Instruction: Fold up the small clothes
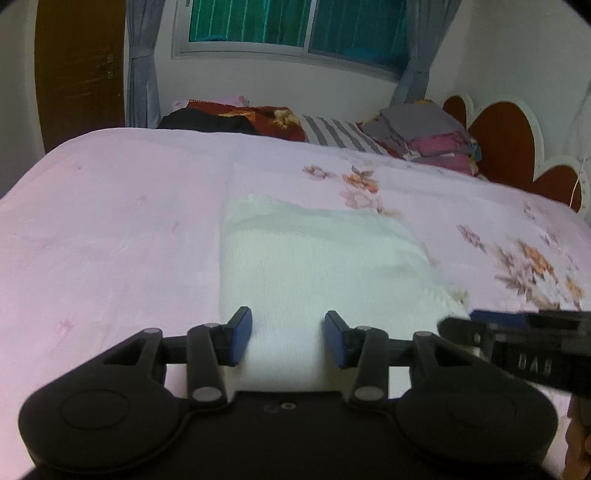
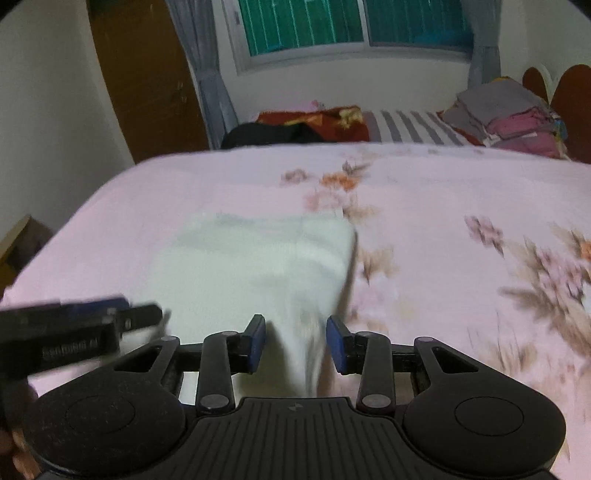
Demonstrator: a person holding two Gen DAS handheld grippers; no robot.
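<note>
A white knitted garment point(image 1: 314, 258) lies on the pink bedspread point(image 1: 110, 240), and its near end rises up to both grippers. My left gripper point(image 1: 288, 332) has this cloth filling the gap between its blue pads and is shut on it. My right gripper point(image 2: 295, 339) holds the garment's point(image 2: 258, 266) right-hand edge, a narrow bunched strip that runs between its pads. Each gripper shows in the other's view: the right gripper point(image 1: 480, 319) at the right edge, and the left gripper point(image 2: 140, 310) at the left edge. Both views are blurred by motion.
The bedspread has flower prints point(image 1: 532, 266) on its right side. A stack of folded clothes point(image 1: 424, 136), a striped pillow point(image 1: 340, 134) and a red patterned blanket point(image 1: 251, 114) lie along the far side. A window point(image 1: 295, 26), curtains and a brown door point(image 1: 81, 74) stand behind.
</note>
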